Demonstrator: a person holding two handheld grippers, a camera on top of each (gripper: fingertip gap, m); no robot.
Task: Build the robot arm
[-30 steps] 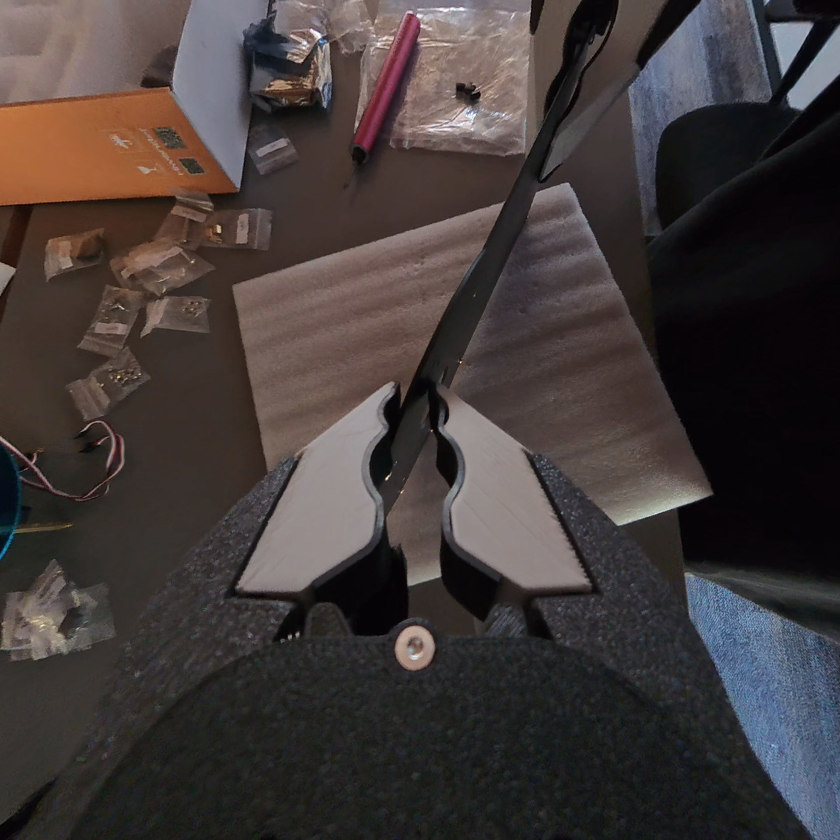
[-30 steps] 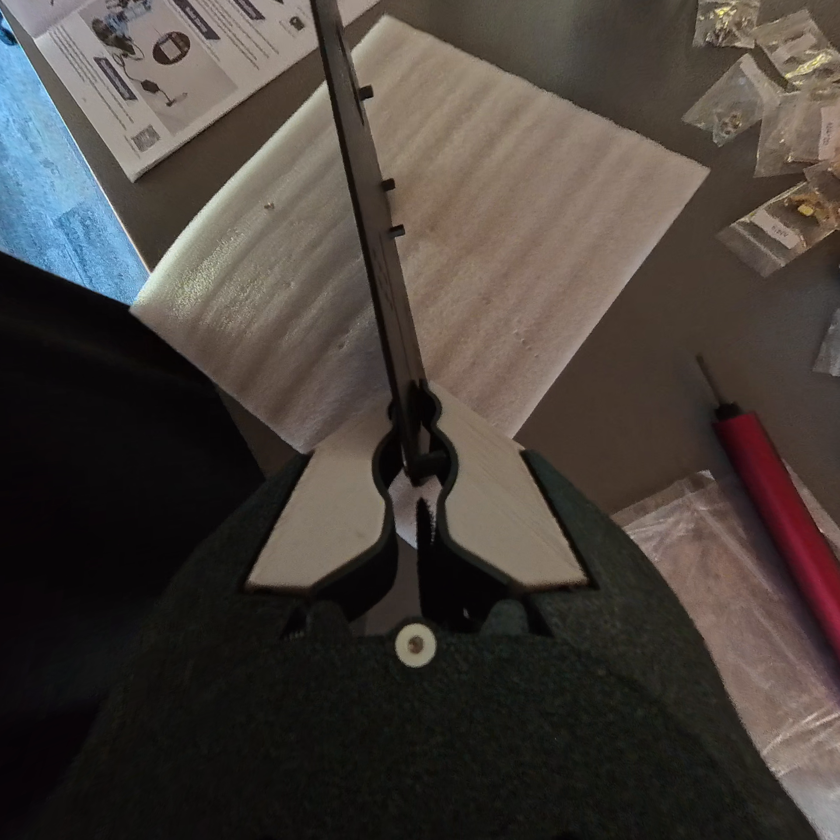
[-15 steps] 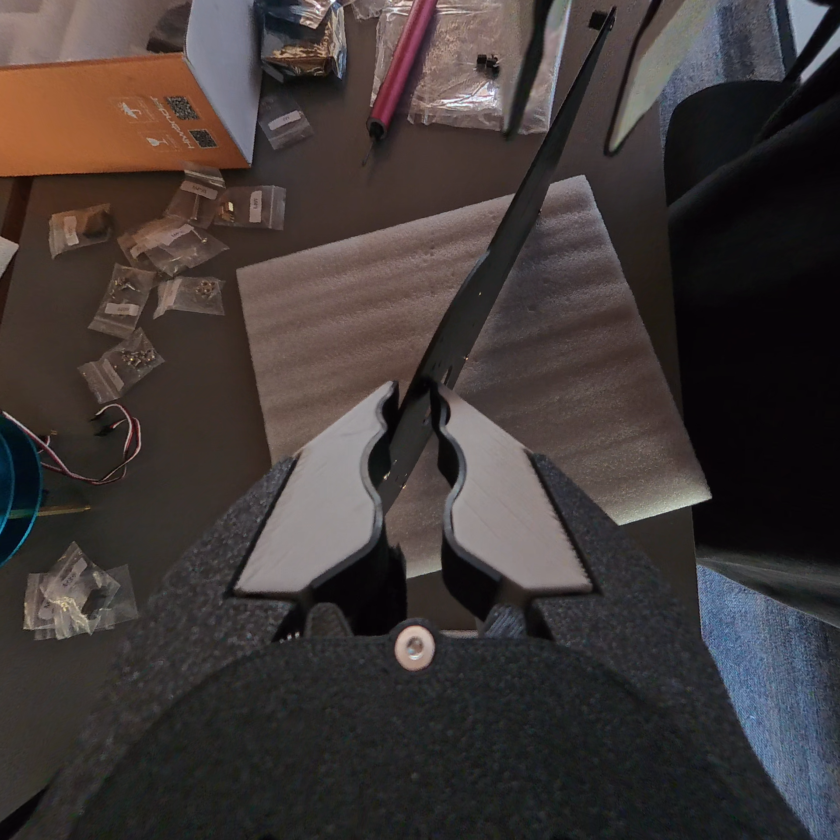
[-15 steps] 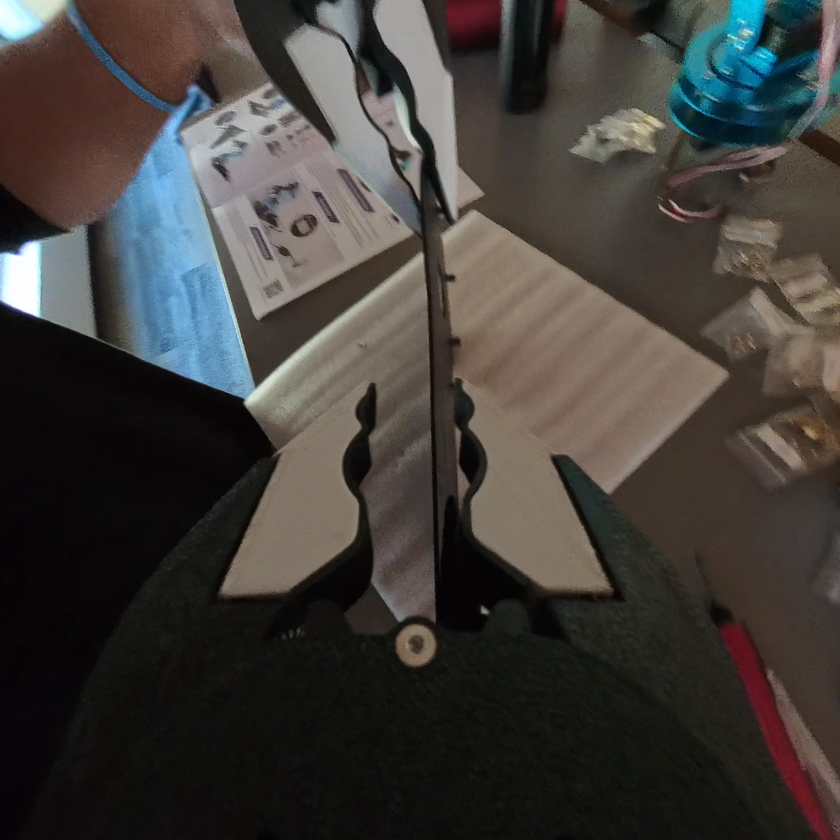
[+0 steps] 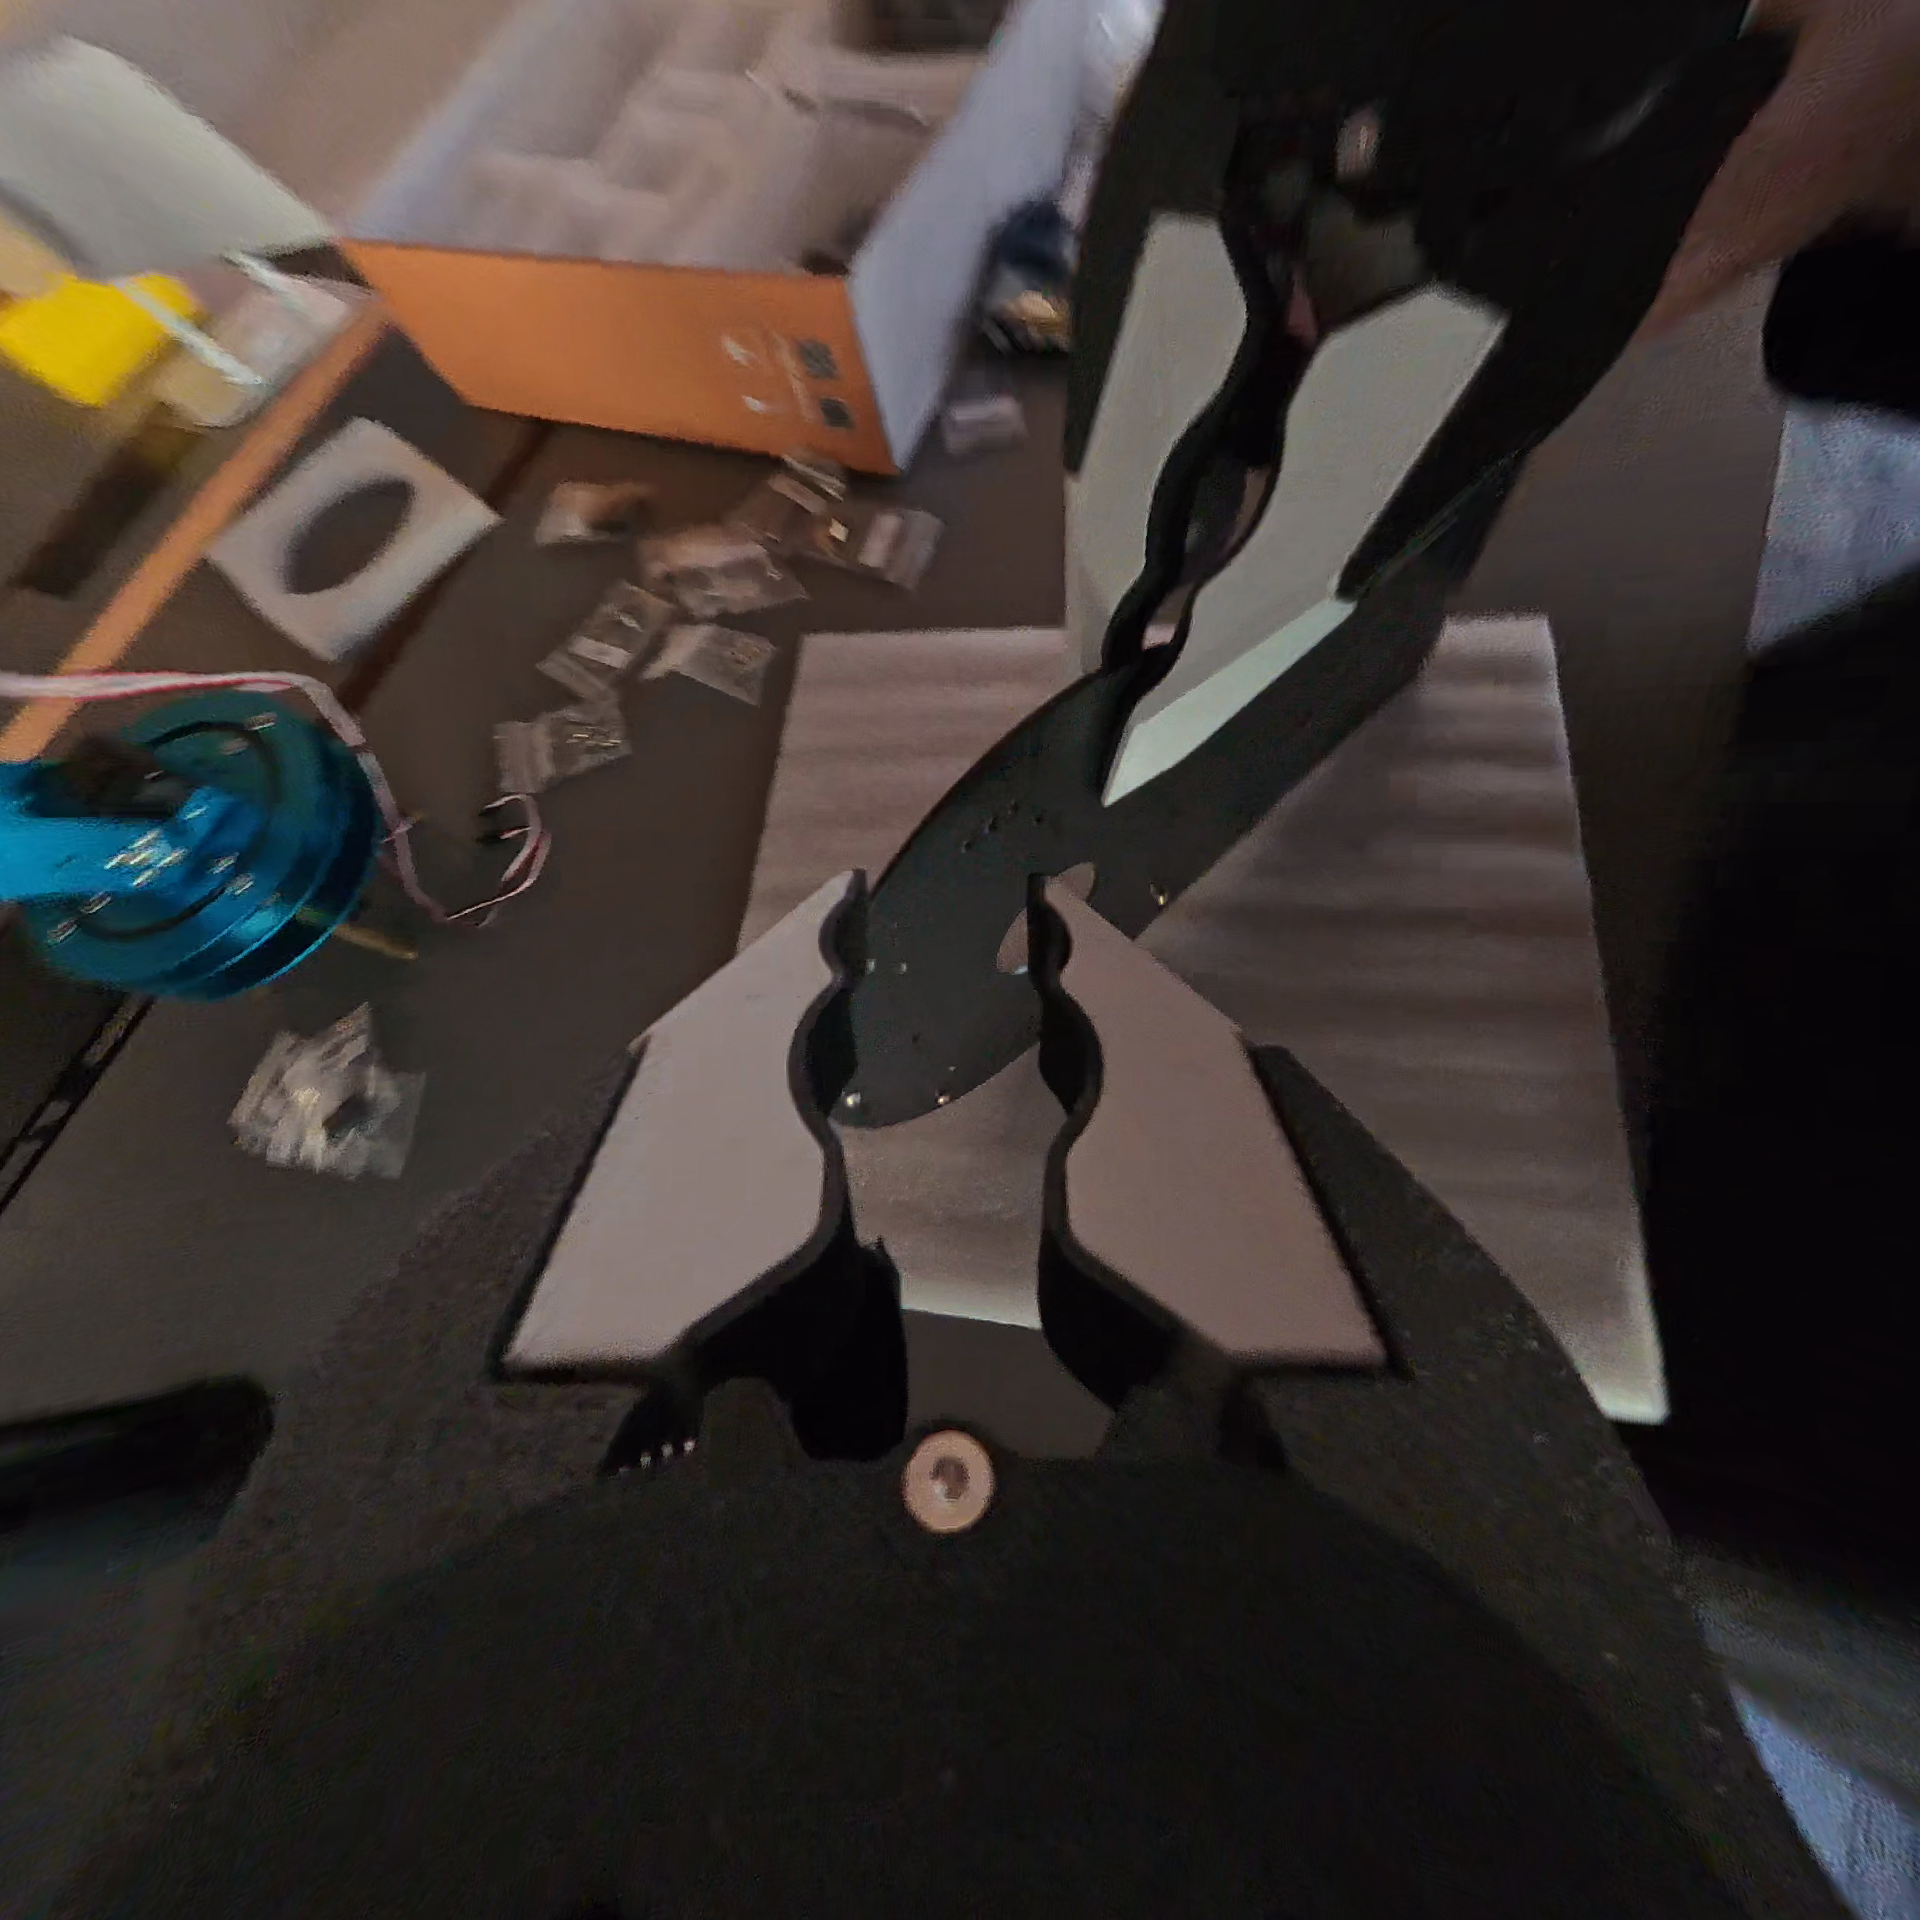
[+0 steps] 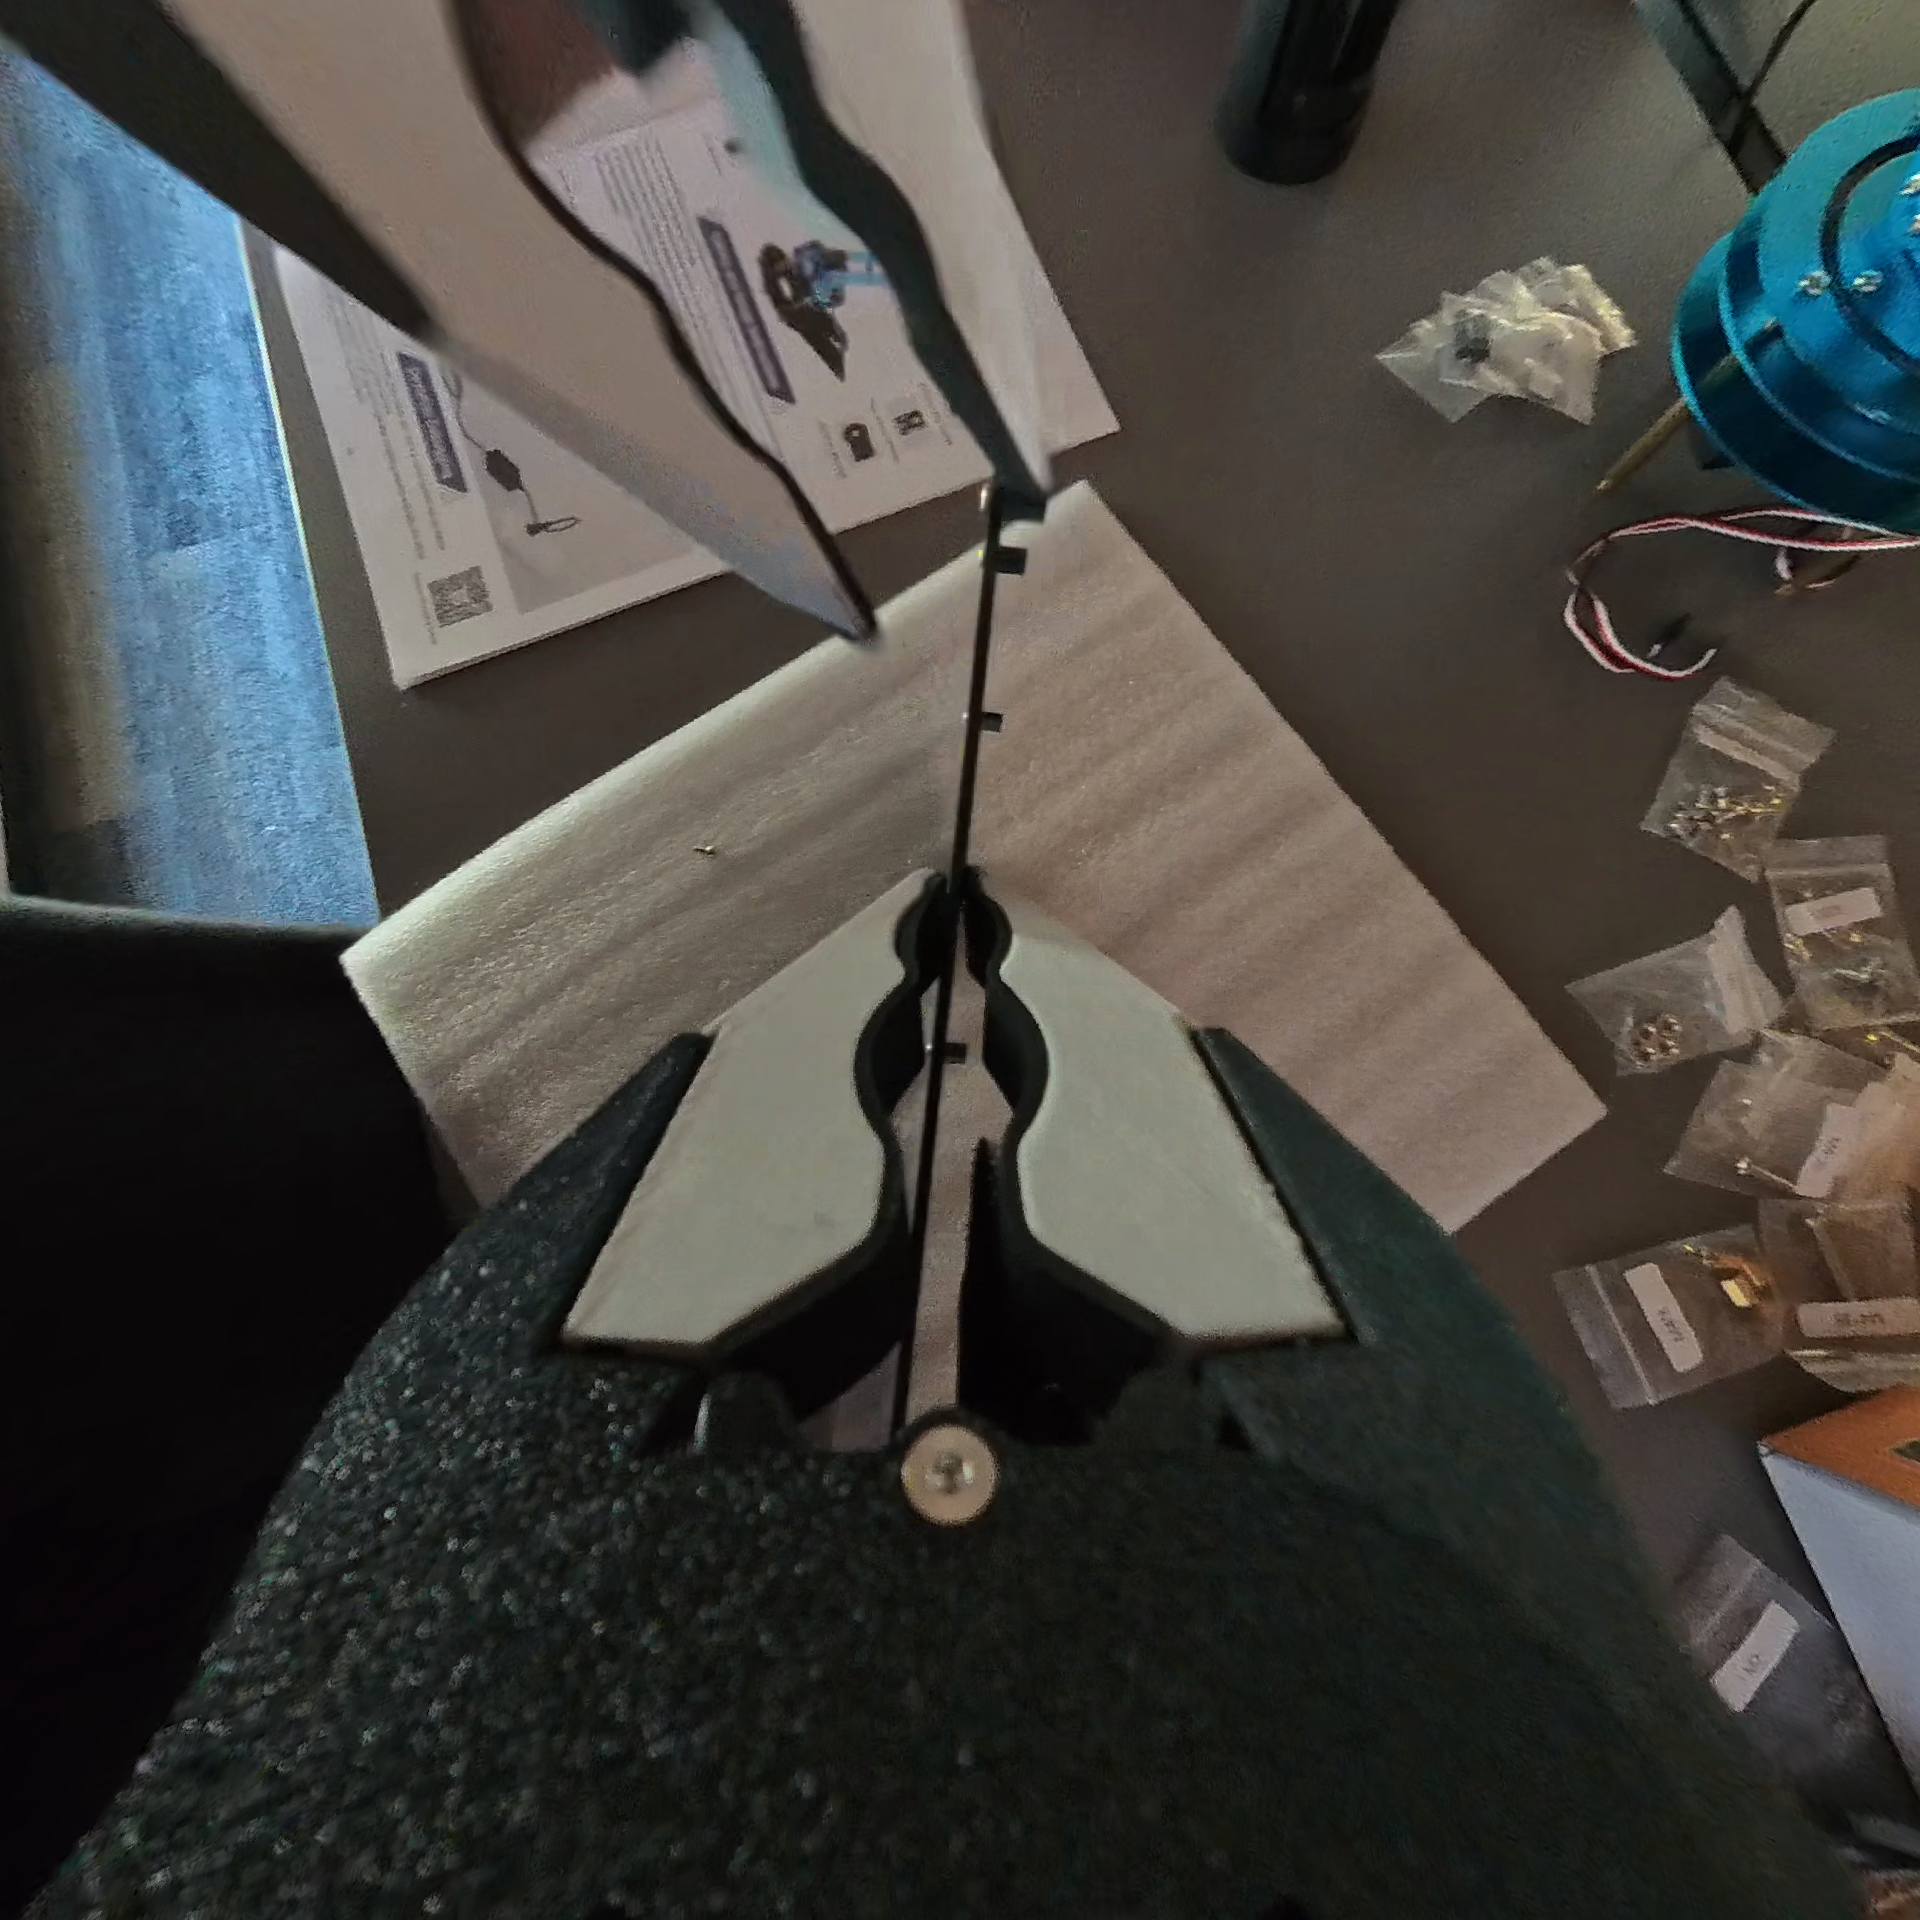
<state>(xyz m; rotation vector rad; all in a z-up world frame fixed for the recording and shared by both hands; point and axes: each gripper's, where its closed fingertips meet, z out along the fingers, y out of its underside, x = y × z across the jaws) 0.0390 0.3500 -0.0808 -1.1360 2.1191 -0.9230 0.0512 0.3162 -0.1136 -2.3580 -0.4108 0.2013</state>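
A thin black perforated plate [image 5: 956, 997] hangs above a white foam sheet [image 5: 1351, 935]. My right gripper [image 6: 956, 883] is shut on the plate [image 6: 971, 727], which shows edge-on in the right wrist view. In the left wrist view the right gripper [image 5: 1120, 686] clamps the plate's far end from the upper right. My left gripper [image 5: 945, 894] is open, its jaws standing on either side of the plate's near end. In the right wrist view the left gripper [image 6: 951, 561] shows open at the top, one finger touching the plate's tip.
A blue round metal part [image 5: 197, 831] with wires sits to the left, also seen in the right wrist view [image 6: 1808, 343]. Several small bags of hardware [image 6: 1766, 1039], an orange box [image 5: 623, 343] and a printed leaflet [image 6: 540, 499] lie on the dark table. A person's dark clothing [image 5: 1818, 935] borders the foam. The left gripper's tips are roughly 6 centimetres from the right gripper's.
One second ago both grippers were shut on the plate. The right gripper opened, moved along the plate and shut on it again. The left gripper has now opened, and the plate lies flatter.
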